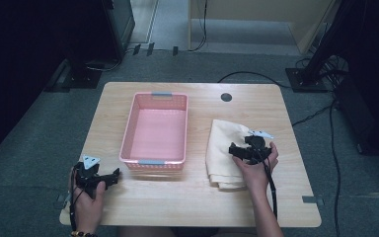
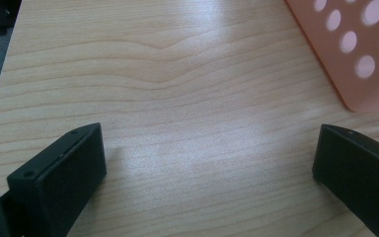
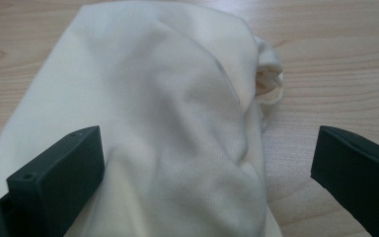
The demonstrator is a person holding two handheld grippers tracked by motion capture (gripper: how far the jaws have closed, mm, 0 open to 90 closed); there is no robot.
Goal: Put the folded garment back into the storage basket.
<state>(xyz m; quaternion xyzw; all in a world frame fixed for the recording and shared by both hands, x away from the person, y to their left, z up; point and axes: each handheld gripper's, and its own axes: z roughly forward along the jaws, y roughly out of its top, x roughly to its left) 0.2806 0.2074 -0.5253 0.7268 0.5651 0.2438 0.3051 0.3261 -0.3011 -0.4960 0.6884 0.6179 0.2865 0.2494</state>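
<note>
A folded cream cloth (image 1: 224,148) lies on the wooden table (image 1: 197,197) right of a pink perforated basket (image 1: 156,129). My right gripper (image 1: 234,149) hovers over the cloth's right side, open. In the right gripper view the cloth (image 3: 168,123) spreads between and beyond the wide-apart jaws, with its rumpled edge toward the right jaw. My left gripper (image 1: 112,176) rests low at the table's front left, open, its jaws spread over bare wood (image 2: 197,148). A corner of the basket (image 2: 355,54) shows at the upper right of the left gripper view.
The basket is empty and stands mid-table. A round cable hole (image 1: 226,97) sits near the far edge. Grey carpet, dark stands and cables (image 1: 325,108) surround the table. Bare wood lies in front of the basket and between the two hands.
</note>
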